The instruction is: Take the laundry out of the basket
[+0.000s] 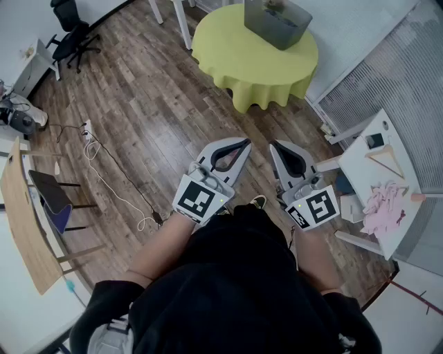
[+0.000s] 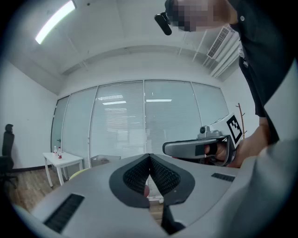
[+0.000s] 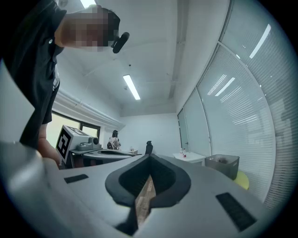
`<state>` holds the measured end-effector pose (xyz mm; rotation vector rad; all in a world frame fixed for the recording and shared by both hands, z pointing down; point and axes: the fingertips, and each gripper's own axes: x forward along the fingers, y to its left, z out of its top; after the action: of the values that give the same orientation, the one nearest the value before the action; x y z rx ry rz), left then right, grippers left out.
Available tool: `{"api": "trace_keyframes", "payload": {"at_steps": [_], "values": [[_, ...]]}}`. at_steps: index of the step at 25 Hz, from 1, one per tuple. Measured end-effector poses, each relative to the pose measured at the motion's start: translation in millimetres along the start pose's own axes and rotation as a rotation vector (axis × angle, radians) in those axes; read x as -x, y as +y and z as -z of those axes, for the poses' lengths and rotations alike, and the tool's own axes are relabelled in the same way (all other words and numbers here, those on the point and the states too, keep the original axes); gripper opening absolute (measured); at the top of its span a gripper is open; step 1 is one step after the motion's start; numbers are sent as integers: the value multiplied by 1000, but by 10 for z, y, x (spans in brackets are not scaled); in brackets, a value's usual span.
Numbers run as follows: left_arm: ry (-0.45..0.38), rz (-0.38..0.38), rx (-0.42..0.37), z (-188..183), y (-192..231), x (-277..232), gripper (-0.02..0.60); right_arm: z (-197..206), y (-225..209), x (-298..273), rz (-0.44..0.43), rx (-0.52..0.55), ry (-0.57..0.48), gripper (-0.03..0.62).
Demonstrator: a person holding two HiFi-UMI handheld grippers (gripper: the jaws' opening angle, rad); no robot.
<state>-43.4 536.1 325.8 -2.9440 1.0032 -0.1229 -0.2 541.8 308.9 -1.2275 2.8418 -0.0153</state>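
The grey laundry basket stands on a round yellow-green table far ahead across the wood floor. I cannot make out what lies inside it. My left gripper and right gripper are held side by side close to the person's body, well short of that table. Both are shut, tips touching, with nothing between them. In the left gripper view the jaws meet, with the basket small in the distance. The right gripper view shows its closed jaws and the basket at the right.
A white table at the right carries a pink cloth heap, a wooden hanger and a phone. A cable trails over the floor at the left. A wooden board and an office chair stand at the left.
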Motion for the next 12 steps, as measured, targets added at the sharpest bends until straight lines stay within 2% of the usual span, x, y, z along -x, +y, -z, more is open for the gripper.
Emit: {"api": "trace_keyframes", "payload": {"at_steps": [12], "values": [[-18, -20, 4, -25, 33, 85, 6, -15, 26, 5, 17, -13, 2, 23]]}}
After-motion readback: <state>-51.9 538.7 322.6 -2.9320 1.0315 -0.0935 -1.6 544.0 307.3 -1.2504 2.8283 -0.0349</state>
